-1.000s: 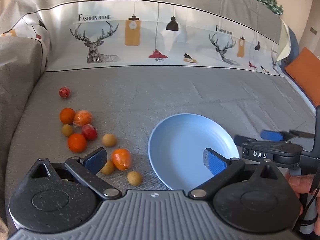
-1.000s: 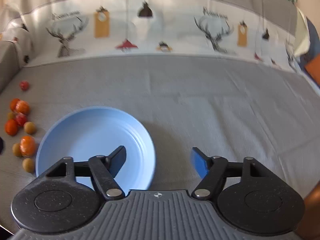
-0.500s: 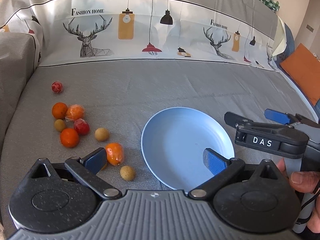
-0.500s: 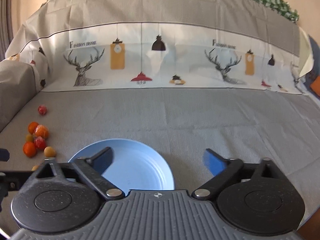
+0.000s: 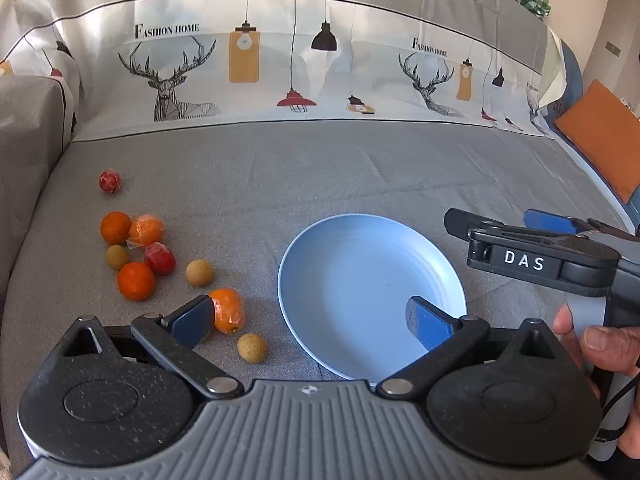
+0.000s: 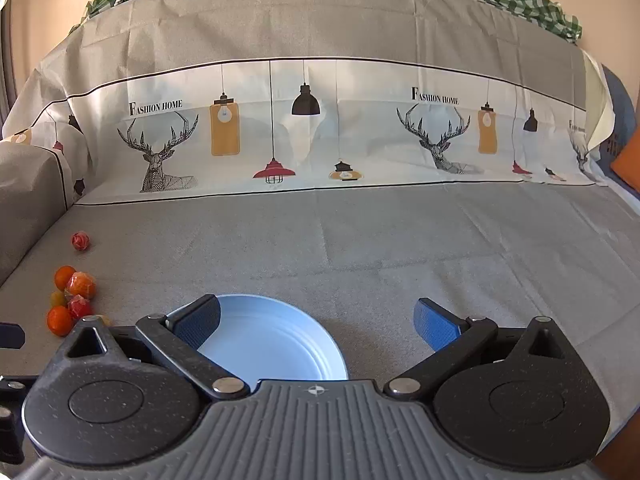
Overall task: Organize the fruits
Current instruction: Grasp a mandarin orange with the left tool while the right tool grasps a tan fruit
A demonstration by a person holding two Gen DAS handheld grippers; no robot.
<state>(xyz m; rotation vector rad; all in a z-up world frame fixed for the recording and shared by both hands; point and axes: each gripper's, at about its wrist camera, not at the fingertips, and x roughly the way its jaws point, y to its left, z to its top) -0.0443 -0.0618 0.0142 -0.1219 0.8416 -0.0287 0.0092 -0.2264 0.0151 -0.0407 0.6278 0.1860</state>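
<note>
The left gripper [image 5: 308, 318] and the right gripper [image 6: 316, 326] both hang with jaws wide apart and hold nothing, probably because the fruits [image 5: 136, 256] lie loose on the grey cover [image 5: 320, 168], left of the empty blue plate [image 5: 360, 264].

Both wrist views low over the sofa seat, facing its backrest (sharing blue plate [image 5: 360, 264], fruits)
</note>
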